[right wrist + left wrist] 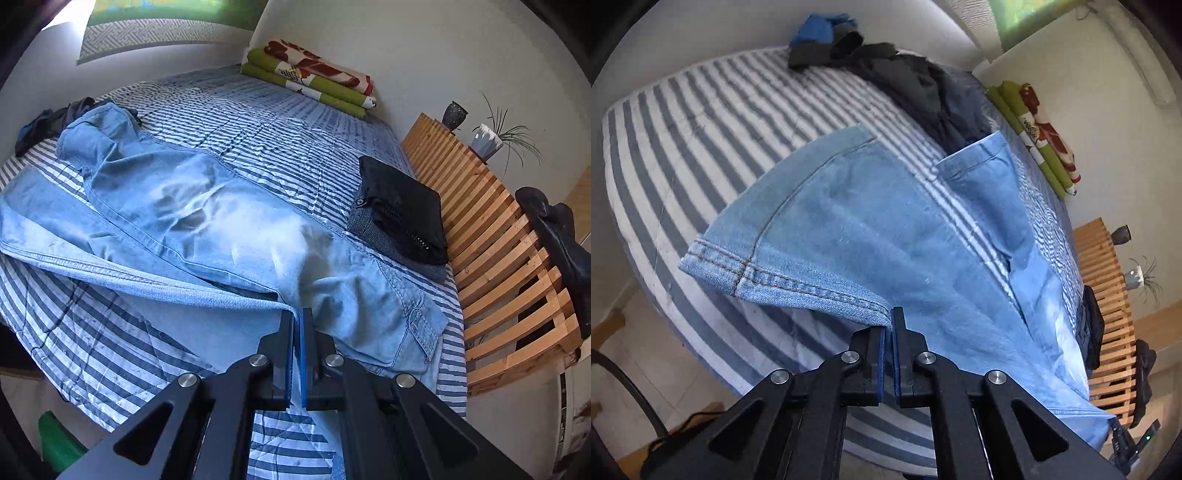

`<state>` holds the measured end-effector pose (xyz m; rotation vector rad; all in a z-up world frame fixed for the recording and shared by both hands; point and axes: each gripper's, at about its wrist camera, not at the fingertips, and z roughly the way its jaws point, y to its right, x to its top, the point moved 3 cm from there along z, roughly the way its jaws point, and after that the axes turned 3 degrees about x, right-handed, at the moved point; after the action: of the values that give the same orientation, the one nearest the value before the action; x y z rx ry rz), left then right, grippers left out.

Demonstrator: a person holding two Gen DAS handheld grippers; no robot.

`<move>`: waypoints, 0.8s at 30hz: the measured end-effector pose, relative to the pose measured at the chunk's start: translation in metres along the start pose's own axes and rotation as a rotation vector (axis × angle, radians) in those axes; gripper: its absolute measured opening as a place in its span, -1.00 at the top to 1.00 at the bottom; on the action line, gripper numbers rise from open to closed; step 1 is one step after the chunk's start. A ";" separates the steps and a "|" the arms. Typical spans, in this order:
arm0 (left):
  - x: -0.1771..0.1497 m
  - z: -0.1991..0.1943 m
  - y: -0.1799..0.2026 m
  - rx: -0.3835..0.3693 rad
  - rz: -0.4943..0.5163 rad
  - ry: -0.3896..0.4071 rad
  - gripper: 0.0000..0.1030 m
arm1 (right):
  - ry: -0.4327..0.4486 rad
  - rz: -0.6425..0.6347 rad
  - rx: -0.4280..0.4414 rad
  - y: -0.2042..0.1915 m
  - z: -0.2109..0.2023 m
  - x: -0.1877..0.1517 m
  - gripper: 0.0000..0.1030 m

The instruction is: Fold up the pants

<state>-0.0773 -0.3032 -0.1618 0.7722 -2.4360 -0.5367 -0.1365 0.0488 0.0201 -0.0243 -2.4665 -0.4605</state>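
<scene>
the light blue denim pants point(207, 221) are spread lengthwise on the striped quilted bedcover point(280, 122), waist end near, legs reaching to the far left. a folded black garment point(402, 210) is laid on the bedcover just right of the pants. a slatted wooden bed frame point(498, 236) is set right of it, with a dark vase point(454, 115) and a potted plant point(489, 140) on its far end. folded green and red floral bedding point(314, 75) is stacked at the far edge. a heap of dark clothes point(886, 74) is piled far beyond the leg hems.
</scene>
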 end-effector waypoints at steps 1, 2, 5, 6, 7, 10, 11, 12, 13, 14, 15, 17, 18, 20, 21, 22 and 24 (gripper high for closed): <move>0.008 -0.008 0.012 -0.006 0.024 0.022 0.96 | 0.013 0.003 -0.012 0.002 -0.004 0.002 0.96; 0.016 -0.014 0.021 -0.010 0.042 0.037 0.96 | 0.027 0.006 -0.022 0.005 -0.008 0.004 0.96; 0.045 -0.032 0.063 -0.031 0.118 0.092 0.96 | 0.069 0.028 -0.063 0.016 -0.020 0.013 0.96; 0.055 -0.037 0.079 -0.040 0.143 0.108 0.96 | 0.079 0.036 -0.079 0.021 -0.023 0.016 0.96; 0.064 -0.039 0.096 -0.052 0.171 0.118 0.96 | 0.086 0.042 -0.097 0.026 -0.024 0.019 0.96; 0.092 -0.031 0.153 -0.050 0.279 0.142 0.96 | 0.105 0.056 -0.156 0.045 -0.021 0.032 0.96; 0.101 -0.023 0.173 -0.044 0.310 0.142 0.96 | 0.104 0.064 -0.167 0.053 -0.016 0.037 0.96; 0.112 -0.012 0.193 -0.043 0.339 0.139 0.96 | 0.102 0.074 -0.185 0.060 -0.009 0.043 0.96; 0.122 0.000 0.212 -0.039 0.360 0.132 0.96 | 0.099 0.080 -0.201 0.066 -0.001 0.048 0.96; 0.133 0.013 0.230 -0.037 0.376 0.123 0.96 | 0.095 0.087 -0.215 0.074 0.009 0.055 0.96; 0.146 0.028 0.248 -0.033 0.387 0.118 0.96 | 0.087 0.095 -0.223 0.081 0.021 0.063 0.96; 0.168 0.059 0.278 -0.021 0.399 0.102 0.96 | 0.063 0.101 -0.230 0.092 0.048 0.076 0.96; 0.179 0.077 0.292 -0.004 0.405 0.102 0.96 | 0.047 0.095 -0.242 0.097 0.067 0.083 0.96; 0.199 0.117 0.318 0.062 0.438 0.090 0.96 | 0.018 0.080 -0.262 0.102 0.101 0.093 0.96; 0.207 0.137 0.327 0.091 0.443 0.080 0.96 | -0.002 0.072 -0.269 0.103 0.120 0.097 0.96; 0.214 0.160 0.335 0.109 0.442 0.058 0.96 | -0.021 0.058 -0.273 0.102 0.138 0.100 0.96; 0.222 0.206 0.346 0.168 0.450 0.018 0.96 | -0.081 0.026 -0.265 0.101 0.178 0.104 0.96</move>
<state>-0.4952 -0.1356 -0.0681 0.2674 -2.5494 -0.1520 -0.3107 0.1931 -0.0193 -0.1868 -2.4635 -0.7860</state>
